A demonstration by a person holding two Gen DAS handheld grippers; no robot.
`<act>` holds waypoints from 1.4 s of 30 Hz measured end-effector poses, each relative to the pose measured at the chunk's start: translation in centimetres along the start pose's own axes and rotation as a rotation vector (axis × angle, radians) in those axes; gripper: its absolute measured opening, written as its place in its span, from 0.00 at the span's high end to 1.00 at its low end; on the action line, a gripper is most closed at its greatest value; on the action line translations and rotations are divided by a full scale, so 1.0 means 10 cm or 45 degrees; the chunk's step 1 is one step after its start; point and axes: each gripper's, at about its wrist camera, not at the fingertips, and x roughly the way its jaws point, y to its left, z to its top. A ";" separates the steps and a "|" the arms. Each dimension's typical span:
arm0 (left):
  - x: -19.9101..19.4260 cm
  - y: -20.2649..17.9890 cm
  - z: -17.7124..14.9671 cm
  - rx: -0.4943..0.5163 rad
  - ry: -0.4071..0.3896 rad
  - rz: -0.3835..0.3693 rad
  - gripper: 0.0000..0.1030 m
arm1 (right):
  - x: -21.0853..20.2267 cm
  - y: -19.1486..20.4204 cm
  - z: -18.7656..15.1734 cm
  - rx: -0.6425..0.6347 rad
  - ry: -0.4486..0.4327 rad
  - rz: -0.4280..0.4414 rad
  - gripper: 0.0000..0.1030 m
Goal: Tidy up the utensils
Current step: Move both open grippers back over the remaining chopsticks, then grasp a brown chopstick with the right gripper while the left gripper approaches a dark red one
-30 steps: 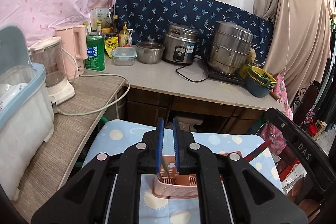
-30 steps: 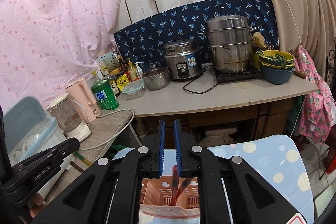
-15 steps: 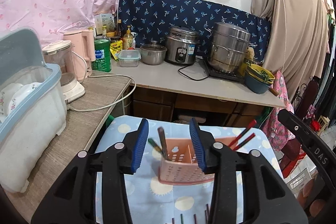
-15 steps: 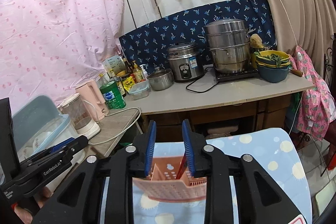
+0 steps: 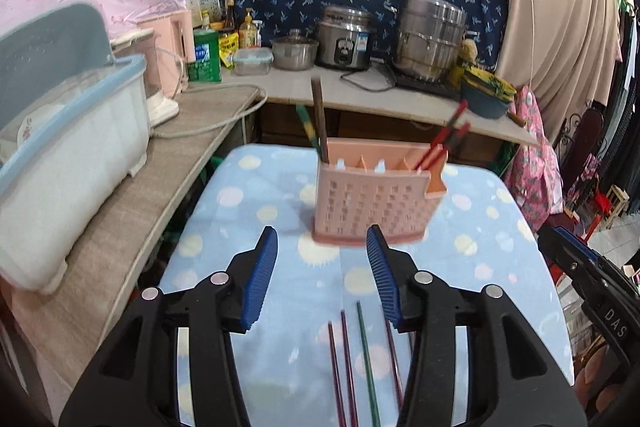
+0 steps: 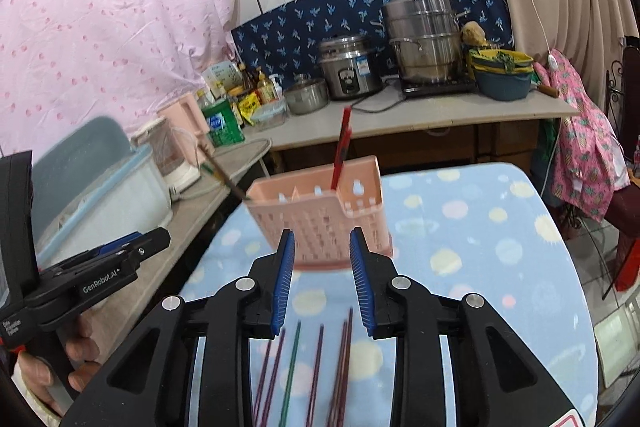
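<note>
The pink slotted holder (image 5: 376, 199) stands upright with chopsticks (image 5: 446, 139) leaning inside; both claws (image 5: 322, 277) (image 6: 322, 279) gape, empty.

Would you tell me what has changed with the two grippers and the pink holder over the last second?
Both the left gripper and right gripper opened, released their chopsticks into the pink holder and drew back. The holder stayed put; loose chopsticks have come into view.

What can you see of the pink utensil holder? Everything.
The pink utensil holder looks like perforated plastic: upright, with a curved front wall, internal dividers and a smaller side pocket. It stands on the dotted blue tablecloth. A brown and a green chopstick lean in its left end, red chopsticks in its right. Neither gripper touches it.
</note>
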 end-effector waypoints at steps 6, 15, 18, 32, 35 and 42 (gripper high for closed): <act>-0.05 -0.03 -0.52 0.034 0.077 0.008 0.54 | -0.05 0.00 -0.57 -0.032 0.122 -0.026 0.73; -0.04 0.00 -1.20 0.053 0.183 0.045 0.50 | 0.00 -0.06 -1.35 -0.040 0.305 -0.049 0.73; -0.03 0.04 -1.38 0.038 0.218 0.040 0.48 | 0.02 -0.05 -1.54 -0.057 0.344 -0.060 0.73; 0.02 0.13 -1.80 0.006 0.335 0.054 0.48 | 0.19 -0.02 -1.82 -0.093 0.423 -0.092 0.78; 0.02 0.15 -1.84 0.001 0.344 0.051 0.48 | 0.23 -0.02 -1.85 -0.098 0.438 -0.102 0.85; 0.06 0.15 -1.90 0.002 0.371 0.045 0.47 | 0.27 0.02 -1.84 -0.116 0.443 -0.098 0.87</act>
